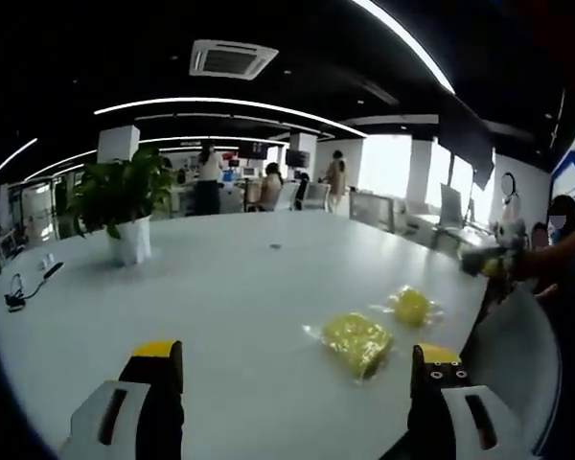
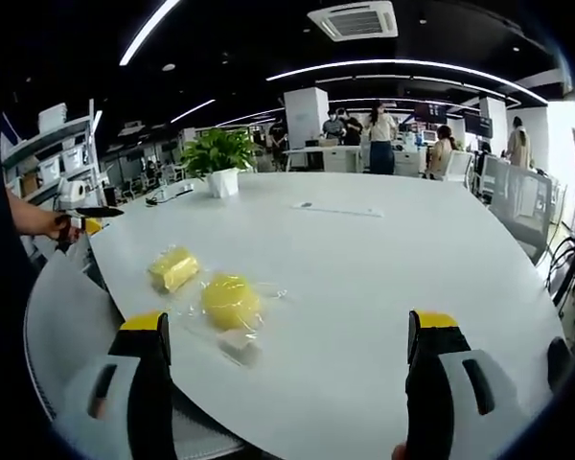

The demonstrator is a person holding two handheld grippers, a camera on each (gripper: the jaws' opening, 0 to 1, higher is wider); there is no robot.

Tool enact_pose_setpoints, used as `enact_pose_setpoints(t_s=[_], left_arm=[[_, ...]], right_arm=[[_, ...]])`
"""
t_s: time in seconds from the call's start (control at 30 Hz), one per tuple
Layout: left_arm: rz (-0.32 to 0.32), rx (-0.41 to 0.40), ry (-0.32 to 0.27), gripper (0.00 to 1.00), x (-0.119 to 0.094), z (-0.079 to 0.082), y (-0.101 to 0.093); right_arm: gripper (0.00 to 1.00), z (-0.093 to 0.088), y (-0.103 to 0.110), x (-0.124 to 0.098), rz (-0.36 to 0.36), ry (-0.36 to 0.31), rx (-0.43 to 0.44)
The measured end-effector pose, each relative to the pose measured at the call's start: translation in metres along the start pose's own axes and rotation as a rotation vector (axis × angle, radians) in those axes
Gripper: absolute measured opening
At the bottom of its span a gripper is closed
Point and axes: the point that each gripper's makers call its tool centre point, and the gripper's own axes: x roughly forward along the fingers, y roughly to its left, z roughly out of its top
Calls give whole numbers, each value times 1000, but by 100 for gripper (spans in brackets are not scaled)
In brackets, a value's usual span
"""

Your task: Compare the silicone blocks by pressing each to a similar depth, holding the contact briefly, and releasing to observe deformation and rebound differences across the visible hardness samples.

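Two yellow silicone blocks lie in clear plastic wrap on the white table. In the left gripper view the larger block sits just ahead of my right-hand jaw, and the smaller block lies beyond it. My left gripper is open and empty above the table. The right gripper shows at the right edge, held by a hand. In the right gripper view a rounded block and an oblong block lie ahead to the left. My right gripper is open and holds nothing. The left gripper shows at the far left.
A potted plant stands toward the far side of the table. A black cable lies near the table's left edge. A scrap of clear wrap lies near the rounded block. People and desks are far behind; chairs stand at the right.
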Motion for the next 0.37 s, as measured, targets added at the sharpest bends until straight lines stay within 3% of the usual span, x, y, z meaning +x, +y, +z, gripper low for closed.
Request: enact_pose_setpoints(t_s=[0.37], left_arm=[[-7, -10, 11, 100, 2, -2, -4]], right_arm=[[97, -1, 1, 0, 5, 1, -4]])
